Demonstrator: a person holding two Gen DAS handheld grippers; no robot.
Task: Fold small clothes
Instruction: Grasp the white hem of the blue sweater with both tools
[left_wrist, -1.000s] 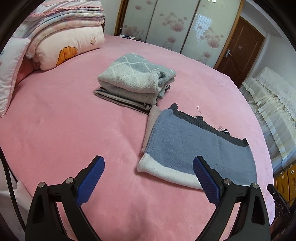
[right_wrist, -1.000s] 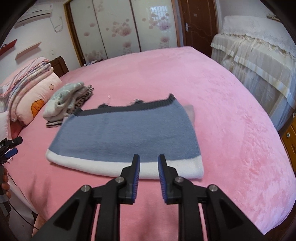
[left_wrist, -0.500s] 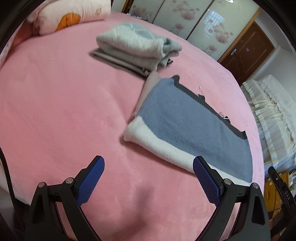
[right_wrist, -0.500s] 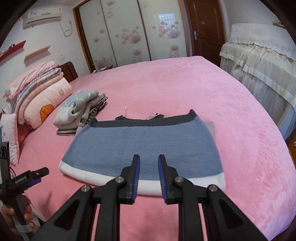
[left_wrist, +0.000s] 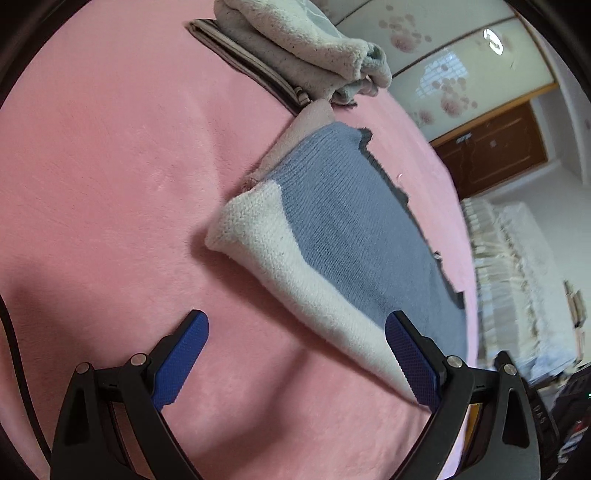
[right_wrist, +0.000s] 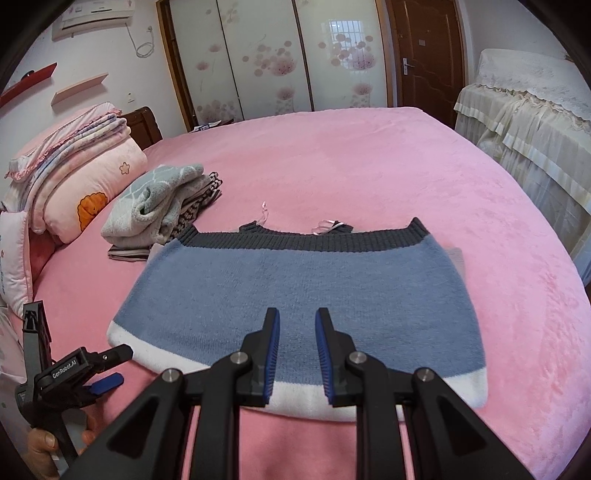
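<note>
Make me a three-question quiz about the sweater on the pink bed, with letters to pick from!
1. Where is the pile of folded clothes?
A. beyond the sweater's left corner
B. on top of the sweater
C. on the floor

2. What colour is the sweater band nearest the grippers?
A. red
B. white
C. green

3. How is the left gripper?
A. shut on the sweater
B. wide open, holding nothing
C. shut on a pillow

Answers: 1 A, the pile sits on the bed past that corner. 2 B, the near edge is white. 3 B, its fingers stand far apart over the bed.
</note>
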